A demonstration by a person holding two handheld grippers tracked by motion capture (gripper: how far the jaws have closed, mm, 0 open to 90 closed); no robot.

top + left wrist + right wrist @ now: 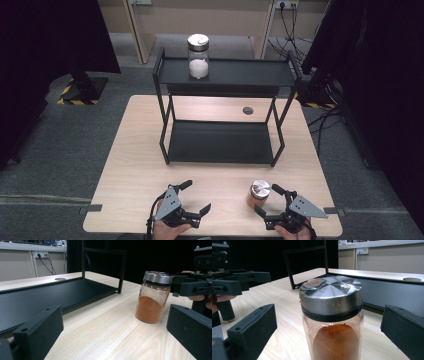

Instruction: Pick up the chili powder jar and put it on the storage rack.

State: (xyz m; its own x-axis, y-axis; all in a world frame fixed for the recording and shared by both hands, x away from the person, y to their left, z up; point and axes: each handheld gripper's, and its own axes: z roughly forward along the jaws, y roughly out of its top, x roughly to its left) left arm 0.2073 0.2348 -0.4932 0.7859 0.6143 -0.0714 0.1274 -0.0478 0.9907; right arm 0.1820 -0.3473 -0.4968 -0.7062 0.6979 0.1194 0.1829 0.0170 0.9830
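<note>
A glass jar of orange powder (258, 194) with a metal lid stands upright on the table near the front right. My right gripper (266, 200) is open, and the jar (332, 322) stands between its wide-spread jaws without touching either. My left gripper (196, 196) is open and empty at the front left, pointing toward the jar (152, 302). A second jar with white powder (198, 62) stands on the top tier of a black two-tier shelf (240, 72). The shelf's lower tier (220, 142) is bare.
The wooden table (135, 165) has a round cable hole (248, 110) behind the shelf. Black curtains hang on both sides. Cables (292, 42) lie on the floor at the back right. The front table edge runs just below both grippers.
</note>
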